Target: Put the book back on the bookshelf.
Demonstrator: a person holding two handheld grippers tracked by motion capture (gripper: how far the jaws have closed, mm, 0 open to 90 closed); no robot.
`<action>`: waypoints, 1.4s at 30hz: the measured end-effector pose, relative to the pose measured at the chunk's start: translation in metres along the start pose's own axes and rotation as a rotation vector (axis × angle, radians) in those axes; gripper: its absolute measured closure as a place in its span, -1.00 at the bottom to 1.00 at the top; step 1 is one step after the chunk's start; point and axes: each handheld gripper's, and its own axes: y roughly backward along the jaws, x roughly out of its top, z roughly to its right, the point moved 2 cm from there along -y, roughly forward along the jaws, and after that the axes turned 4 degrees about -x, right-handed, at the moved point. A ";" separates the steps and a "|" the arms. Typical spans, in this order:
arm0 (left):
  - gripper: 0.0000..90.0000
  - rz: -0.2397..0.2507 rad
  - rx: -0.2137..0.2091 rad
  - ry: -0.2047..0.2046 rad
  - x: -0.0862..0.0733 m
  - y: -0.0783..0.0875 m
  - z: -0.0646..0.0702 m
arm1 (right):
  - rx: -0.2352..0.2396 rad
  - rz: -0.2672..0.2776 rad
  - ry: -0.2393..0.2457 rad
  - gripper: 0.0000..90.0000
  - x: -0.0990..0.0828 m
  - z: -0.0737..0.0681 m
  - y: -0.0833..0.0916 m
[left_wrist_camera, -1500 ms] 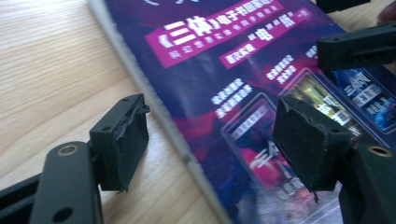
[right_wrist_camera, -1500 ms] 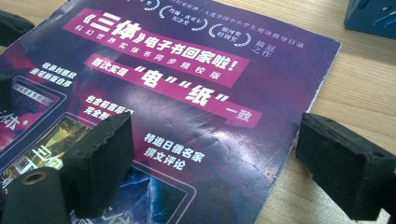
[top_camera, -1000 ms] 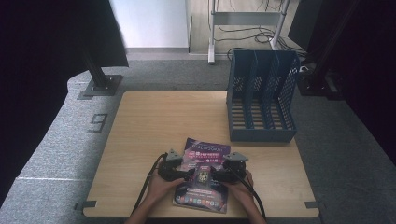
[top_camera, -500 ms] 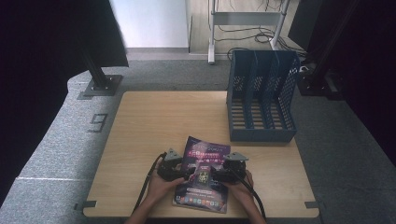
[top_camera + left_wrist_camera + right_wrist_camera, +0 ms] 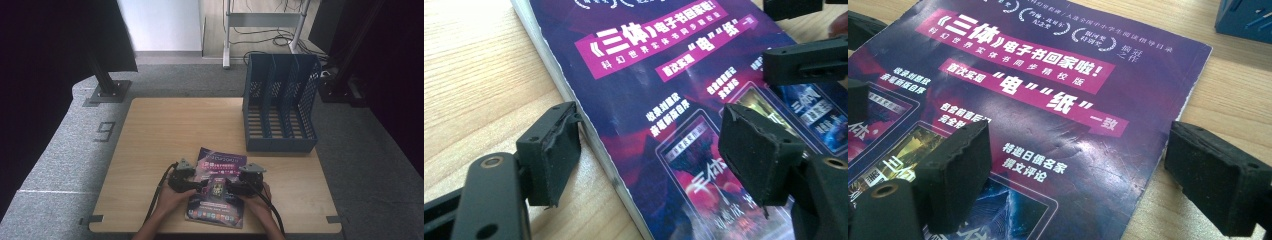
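A purple magazine (image 5: 217, 187) with pink banners and white Chinese print lies flat near the table's front edge. My left gripper (image 5: 197, 186) stands open astride the magazine's left edge (image 5: 589, 135), one jaw over the wood, the other over the cover. My right gripper (image 5: 231, 189) is open astride the right edge (image 5: 1168, 135) in the same way. In the left gripper view the right gripper's black jaws (image 5: 809, 60) show at the upper right. Nothing is clamped by either gripper.
A blue file rack (image 5: 280, 102) with three slots stands at the table's back right; its corner (image 5: 1248, 15) shows in the right gripper view. The wooden table (image 5: 170, 135) stretches bare behind the magazine. Grey carpet, a stand base (image 5: 107, 92) and metal frame legs lie beyond.
Both hands and grippers have slid slightly toward the front edge over the magazine. The magazine itself has stayed flat in place.
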 end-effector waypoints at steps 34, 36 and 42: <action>-0.34 0.080 -0.032 0.041 0.008 0.010 0.007 | -0.002 0.004 0.000 -0.75 0.000 0.000 0.000; -0.34 0.083 -0.041 0.038 0.009 0.011 0.007 | -0.002 0.004 0.000 -0.75 0.000 0.000 0.000; -0.34 0.106 -0.112 0.028 0.012 0.015 0.012 | -0.002 0.004 -0.001 -0.75 0.000 0.000 0.000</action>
